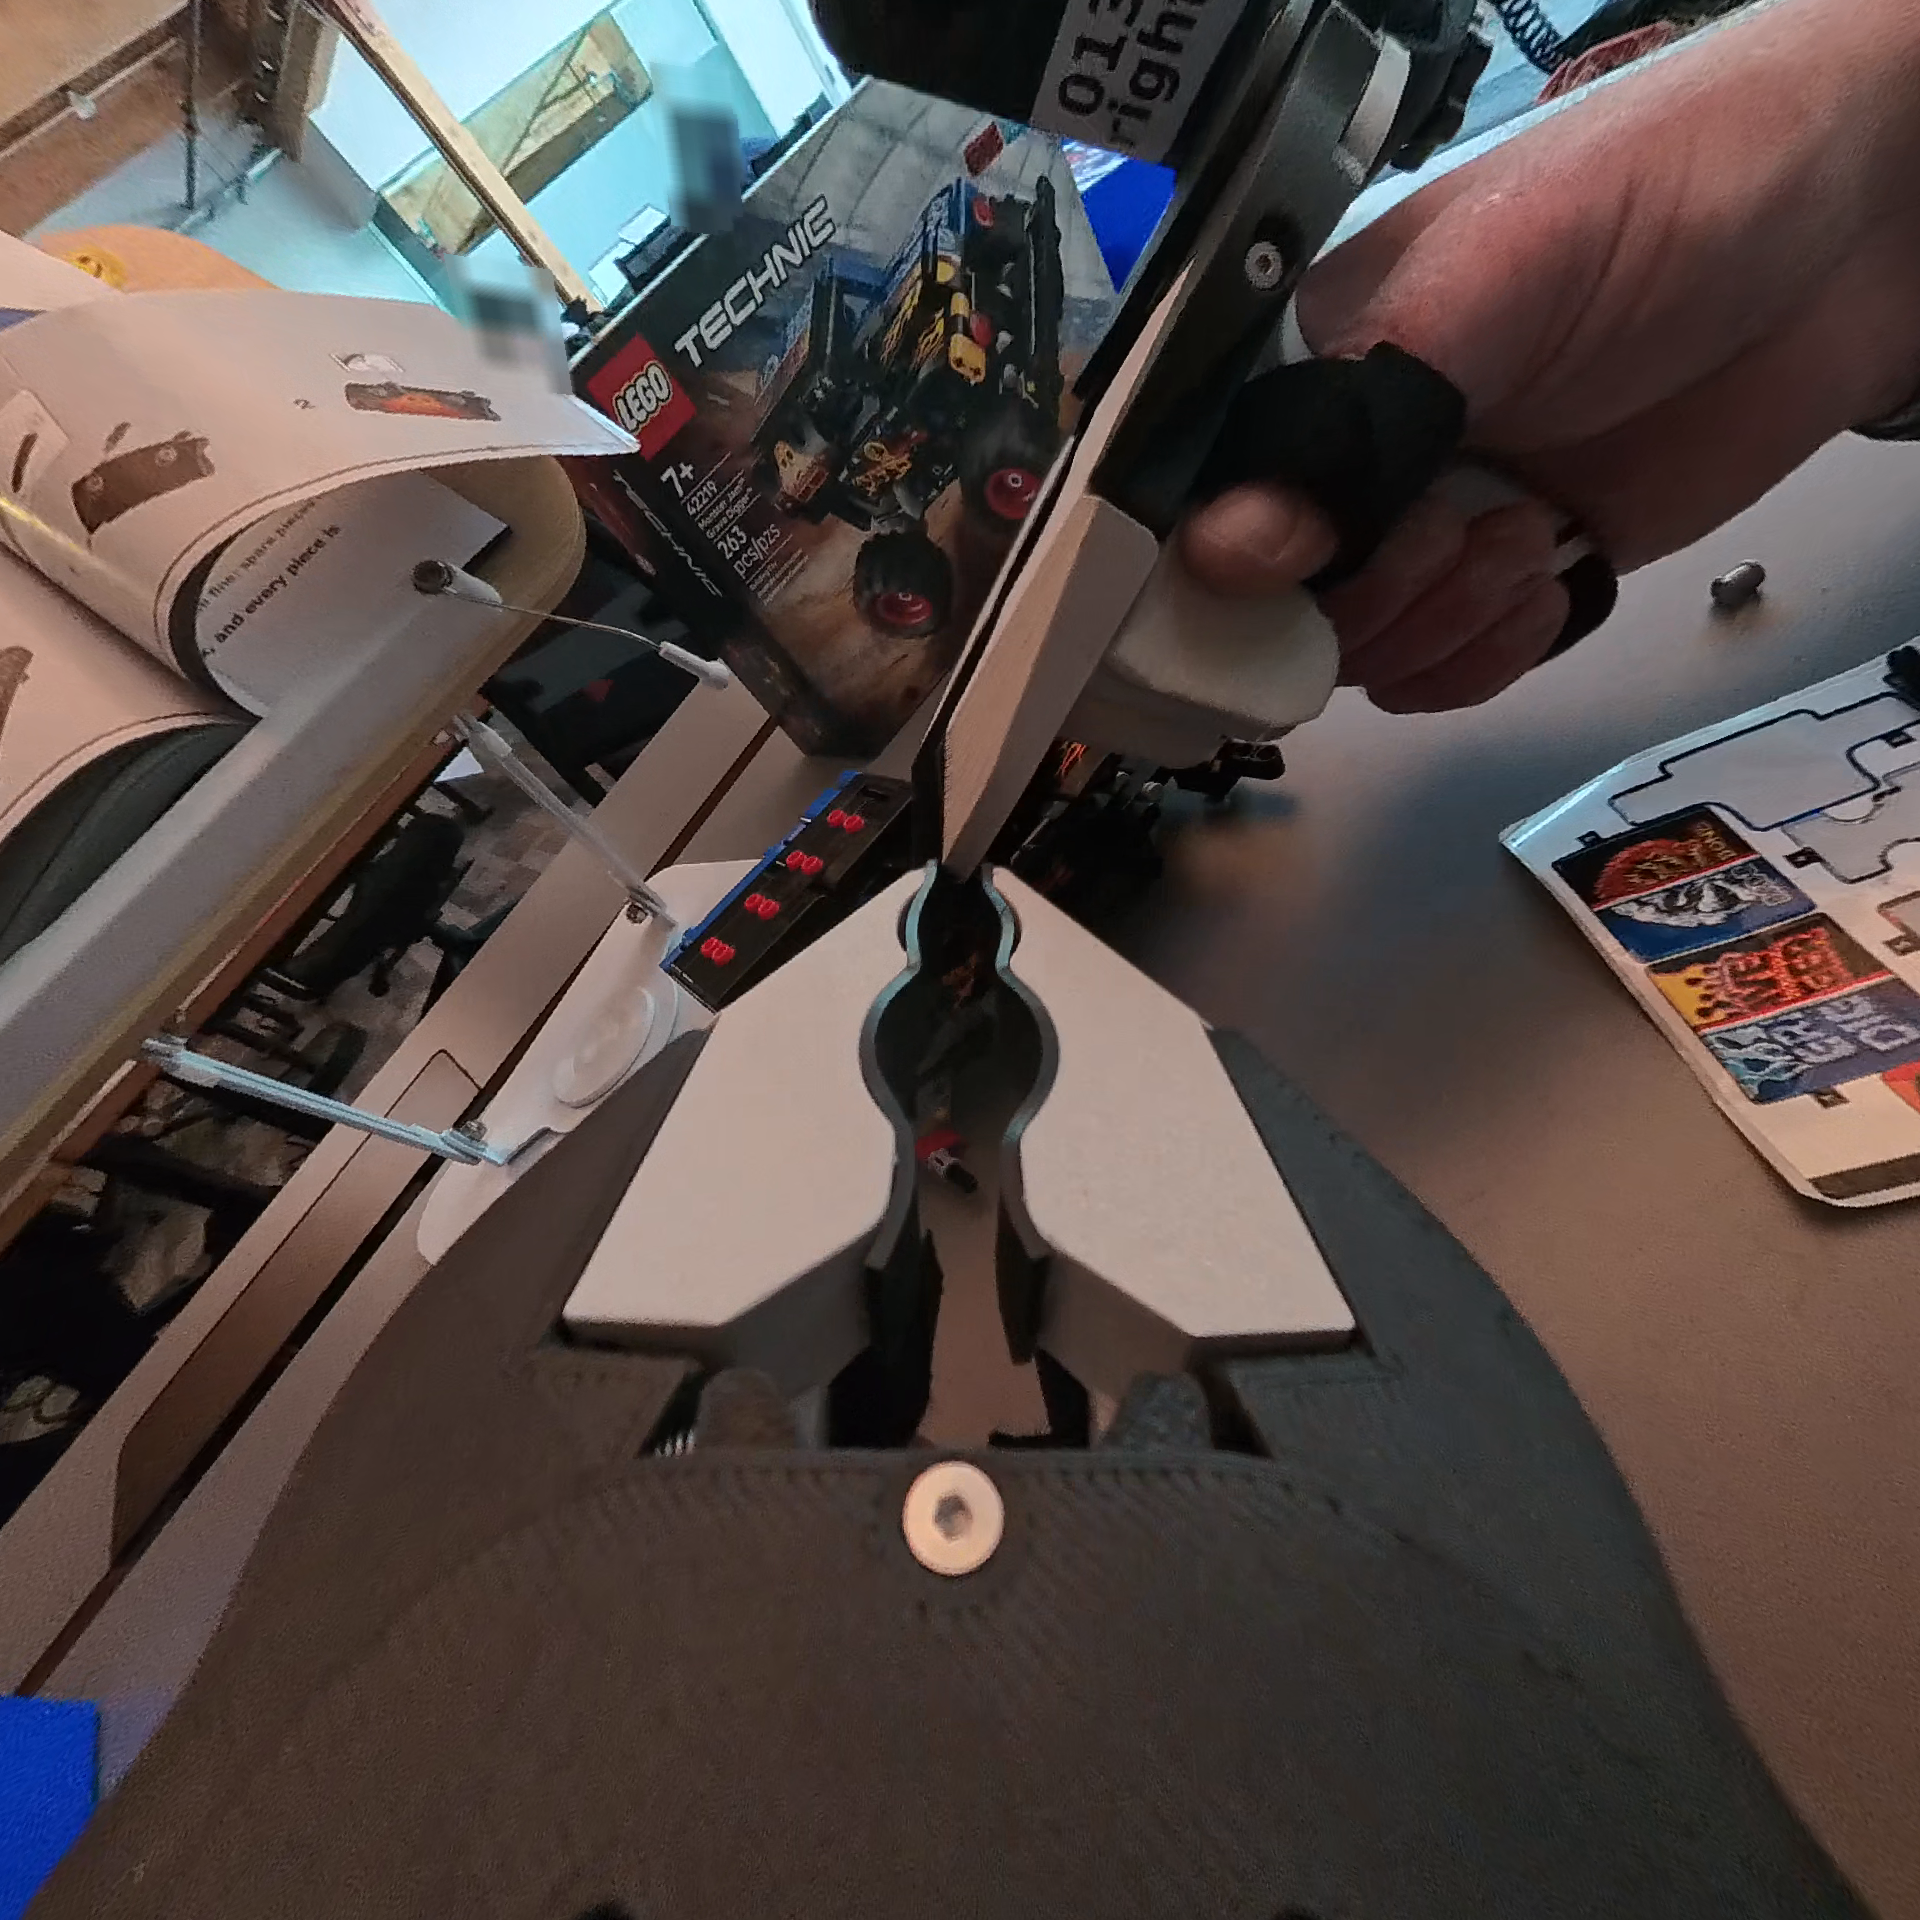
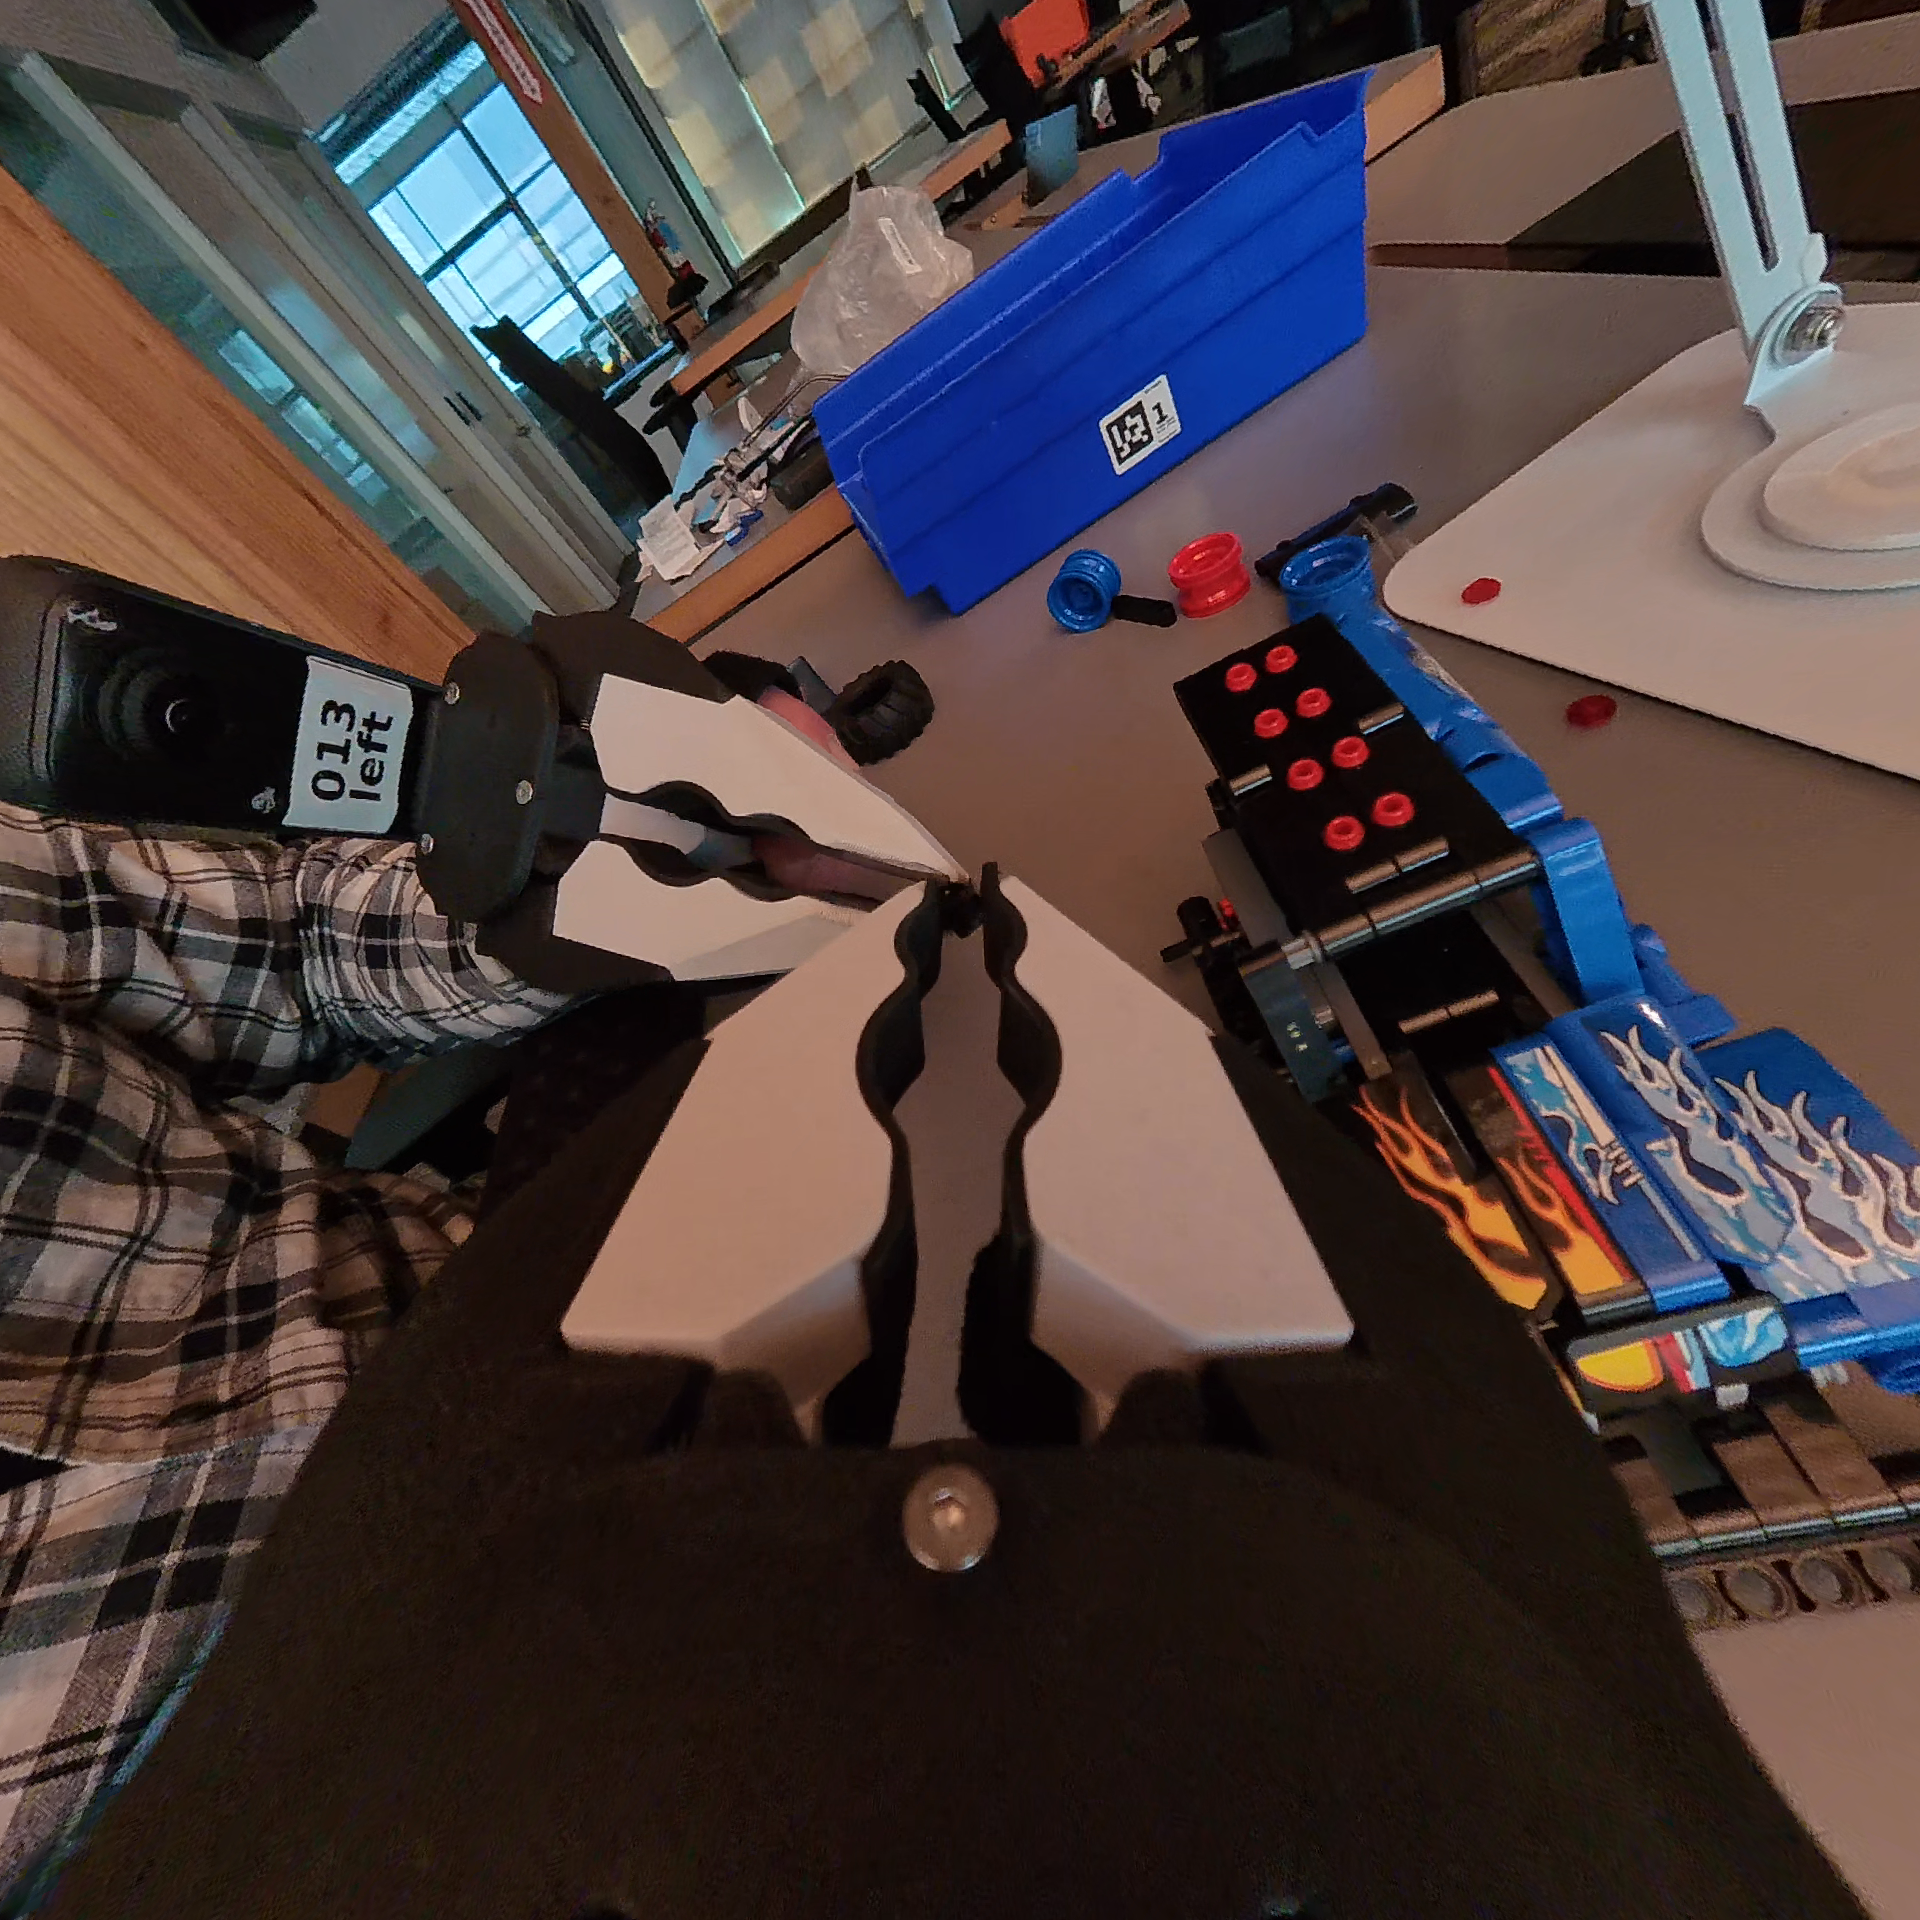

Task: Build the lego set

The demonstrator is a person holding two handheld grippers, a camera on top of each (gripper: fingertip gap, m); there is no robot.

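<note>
A: The left gripper (image 1: 954, 883) is seen nearly closed, its tips pinched on something small and dark that cannot be made out. The right gripper (image 2: 964, 896) is likewise drawn almost shut, tip to tip with the left one, and a tiny dark piece (image 2: 966, 914) appears to be caught between its tips. Whether one piece is shared or two are being joined cannot be told.

B: And the model itself?

A: The partly built truck (image 2: 1455, 935) is laid on its side on the grey table (image 2: 1039, 790), just beside the right gripper, with its black panel of red studs and blue flame-stickered bodywork shown. Nearer the left gripper, a small red-and-black pin (image 1: 943, 1151) is left loose on the table.

B: What lies farther off?

A: A black tyre (image 2: 883, 712), then a blue rim (image 2: 1084, 590) and a red rim (image 2: 1208, 575), and behind them a blue bin (image 2: 1039, 499). In the left wrist view a sticker sheet (image 1: 1745, 987), the set's box (image 1: 831, 468) and an open instruction booklet (image 1: 208, 468) on a stand are seen.

B: What could go wrong?

A: The piece is held only at the very tips, so it could be twisted out or flicked away if pressure is applied off-axis. Were it dropped, it could be lost against the dark model. A squeeze released too early by either side would have the same result.
</note>
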